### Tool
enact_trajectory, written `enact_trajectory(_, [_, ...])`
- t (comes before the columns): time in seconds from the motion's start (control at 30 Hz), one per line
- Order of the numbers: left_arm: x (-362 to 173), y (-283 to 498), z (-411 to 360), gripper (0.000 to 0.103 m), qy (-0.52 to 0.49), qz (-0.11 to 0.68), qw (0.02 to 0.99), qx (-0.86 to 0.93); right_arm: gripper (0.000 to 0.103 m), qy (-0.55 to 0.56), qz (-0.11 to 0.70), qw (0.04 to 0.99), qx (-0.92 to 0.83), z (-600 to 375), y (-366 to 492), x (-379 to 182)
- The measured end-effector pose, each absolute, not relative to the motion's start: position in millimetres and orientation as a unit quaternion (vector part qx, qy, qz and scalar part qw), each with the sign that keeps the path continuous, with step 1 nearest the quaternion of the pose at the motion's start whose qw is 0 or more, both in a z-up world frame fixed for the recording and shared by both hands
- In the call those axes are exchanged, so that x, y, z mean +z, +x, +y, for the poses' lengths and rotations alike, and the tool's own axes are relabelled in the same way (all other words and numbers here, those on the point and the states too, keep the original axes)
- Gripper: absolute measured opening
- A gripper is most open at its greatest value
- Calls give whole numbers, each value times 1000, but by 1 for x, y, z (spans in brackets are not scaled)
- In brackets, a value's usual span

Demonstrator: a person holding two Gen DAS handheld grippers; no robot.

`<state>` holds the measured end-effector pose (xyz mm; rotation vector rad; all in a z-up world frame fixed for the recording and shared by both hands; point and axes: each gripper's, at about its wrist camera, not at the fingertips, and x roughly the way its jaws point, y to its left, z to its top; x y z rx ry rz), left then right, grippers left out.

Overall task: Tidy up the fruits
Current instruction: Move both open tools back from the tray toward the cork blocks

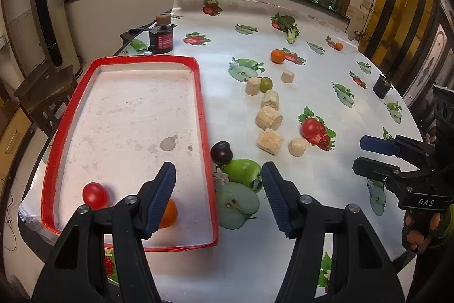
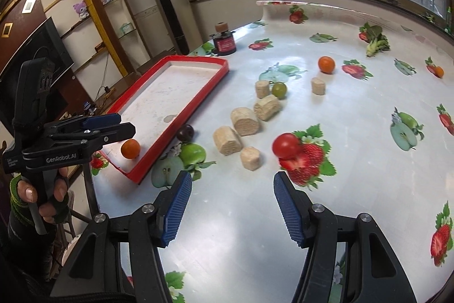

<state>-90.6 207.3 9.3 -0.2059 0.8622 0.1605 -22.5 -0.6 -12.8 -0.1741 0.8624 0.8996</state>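
A red-rimmed white tray (image 1: 202,93) (image 2: 211,88) lies on the table's left. In it are a red tomato (image 1: 95,195) and an orange fruit (image 1: 169,213) (image 2: 130,148). A dark plum (image 1: 221,152) (image 2: 185,132) sits just outside the tray's right rim. On the table lie a red tomato (image 1: 310,127) (image 2: 286,144), a green fruit (image 1: 266,84) (image 2: 279,89), an orange (image 1: 277,56) (image 2: 326,64) and a small orange (image 1: 338,46) (image 2: 439,71). My left gripper (image 1: 218,183) (image 2: 124,122) is open above the tray's near right corner. My right gripper (image 2: 232,193) (image 1: 360,152) is open and empty, near the red tomato.
Several beige cork-like cylinders (image 1: 269,118) (image 2: 244,121) lie among the fruit. A dark jar with a cork top (image 1: 161,36) (image 2: 224,43) stands behind the tray. A leafy green (image 1: 289,26) (image 2: 376,40) lies at the back. A small black cup (image 1: 381,85) stands at the right edge. The tablecloth has printed fruit.
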Motion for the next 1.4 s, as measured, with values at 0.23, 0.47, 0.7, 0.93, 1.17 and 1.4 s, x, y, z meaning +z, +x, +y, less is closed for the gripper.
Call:
enact_trajectory(0.23, [9,-80,185,62,-85,422,901,53,62,-73,400,817,408,-18,-19,-11])
enact_trajectory(0.47, [8,-74,170,62,-73,425,901,41,62,-65,399,823,398,-30,-15,-11])
enact_trajectory(0.7, [4,-70,165,62,-70,432,898,37,62,-61,399,825,396,-35,-13,-10])
enact_trajectory(0.93, [2,-69,164,62,-68,433,898,36,62,-62,402,823,396,-35,-12,-12])
enact_trajectory(1.17, [-3,-62,160,62,-66,439,895,31,62,-60,403,824,394,-36,-8,-15])
enact_trajectory(1.4, [-10,-52,157,62,-61,447,892,24,62,-56,409,822,393,-37,-2,-20])
